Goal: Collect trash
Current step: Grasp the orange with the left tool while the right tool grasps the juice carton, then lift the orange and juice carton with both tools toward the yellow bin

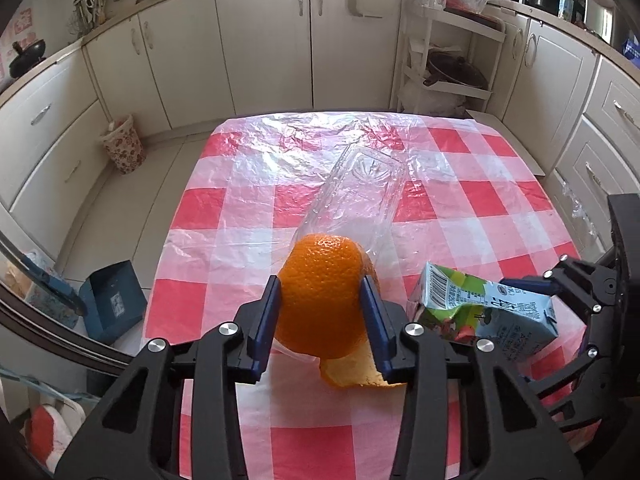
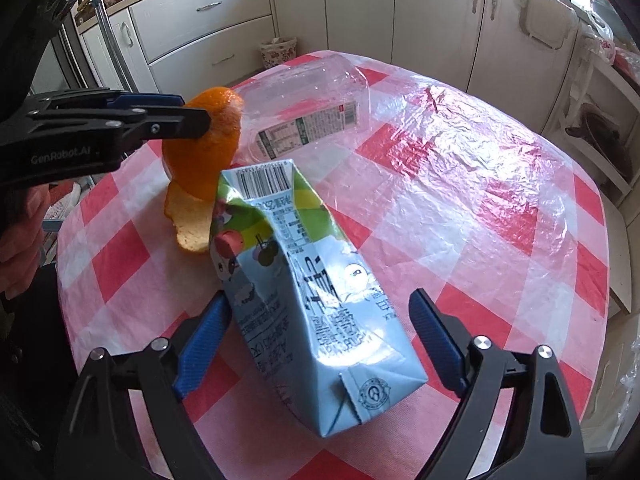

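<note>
Pinching dimpled orange peel (image 1: 320, 296) | left gripper (image 1: 322, 320) | creased carton (image 2: 316, 300)

"GenRobot.AI" stands in pale letters on the left hand-held gripper (image 2: 196, 120); nothing else reads clearly.

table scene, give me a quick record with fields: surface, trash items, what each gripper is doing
surface: table under red-and-white checked cloth
trash: orange peel; crushed drink carton; clear plastic bottle lying on its side
left gripper: pads pressed on the orange peel
right gripper: jaws astride the carton, right pad clear of it
</note>
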